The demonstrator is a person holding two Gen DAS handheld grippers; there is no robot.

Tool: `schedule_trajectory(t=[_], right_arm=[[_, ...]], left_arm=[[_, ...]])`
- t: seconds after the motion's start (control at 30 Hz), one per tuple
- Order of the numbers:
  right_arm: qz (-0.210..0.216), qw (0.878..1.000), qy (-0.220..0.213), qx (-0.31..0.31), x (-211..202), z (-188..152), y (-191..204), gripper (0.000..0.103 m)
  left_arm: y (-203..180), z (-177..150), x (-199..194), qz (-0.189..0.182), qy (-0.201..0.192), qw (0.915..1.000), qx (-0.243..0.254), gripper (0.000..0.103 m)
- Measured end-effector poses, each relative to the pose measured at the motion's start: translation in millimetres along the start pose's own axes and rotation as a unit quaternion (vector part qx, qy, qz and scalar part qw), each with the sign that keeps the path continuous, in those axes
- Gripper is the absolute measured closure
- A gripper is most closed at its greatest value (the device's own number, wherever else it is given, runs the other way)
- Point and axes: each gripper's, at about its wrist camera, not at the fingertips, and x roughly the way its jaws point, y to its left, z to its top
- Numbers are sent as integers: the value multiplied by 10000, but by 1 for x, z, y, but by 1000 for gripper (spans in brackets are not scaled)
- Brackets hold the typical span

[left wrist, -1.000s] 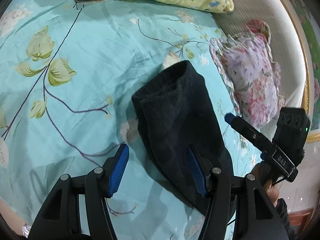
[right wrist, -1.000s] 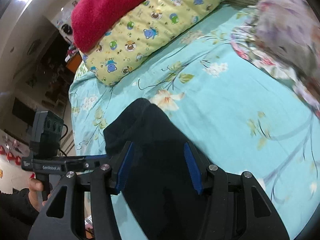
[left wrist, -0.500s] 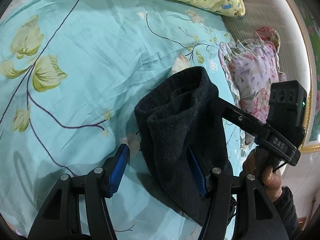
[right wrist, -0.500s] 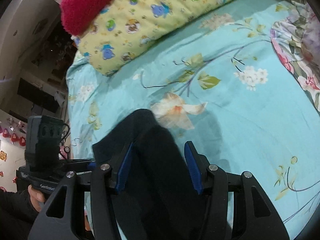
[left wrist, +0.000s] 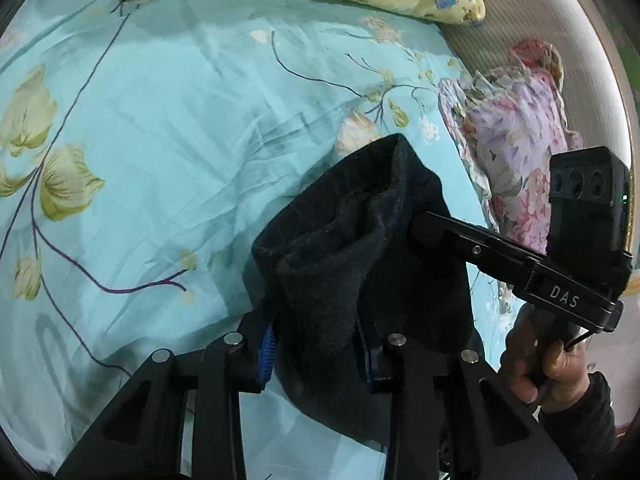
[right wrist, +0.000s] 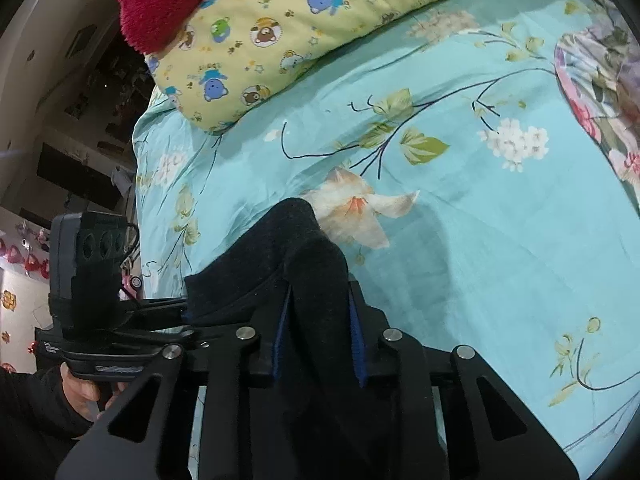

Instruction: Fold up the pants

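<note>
Jaws of both the left gripper (left wrist: 316,354) and right gripper (right wrist: 318,344) are clenched on the black pants (left wrist: 360,248), held above the bed (left wrist: 168,128); edges are best kept level when laid over.

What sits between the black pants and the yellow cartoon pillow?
Only bare turquoise floral bedsheet separates the black pants from the yellow pillow; the right wrist view shows it best.
</note>
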Motion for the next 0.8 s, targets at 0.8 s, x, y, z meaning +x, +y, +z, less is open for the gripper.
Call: schedule_trajectory(t=[0.8], right_arm=[[99, 9877, -1516, 372, -143, -65, 1, 77]], left_arm=[[-147, -32, -67, -555, -305, 9831, 1718, 82]])
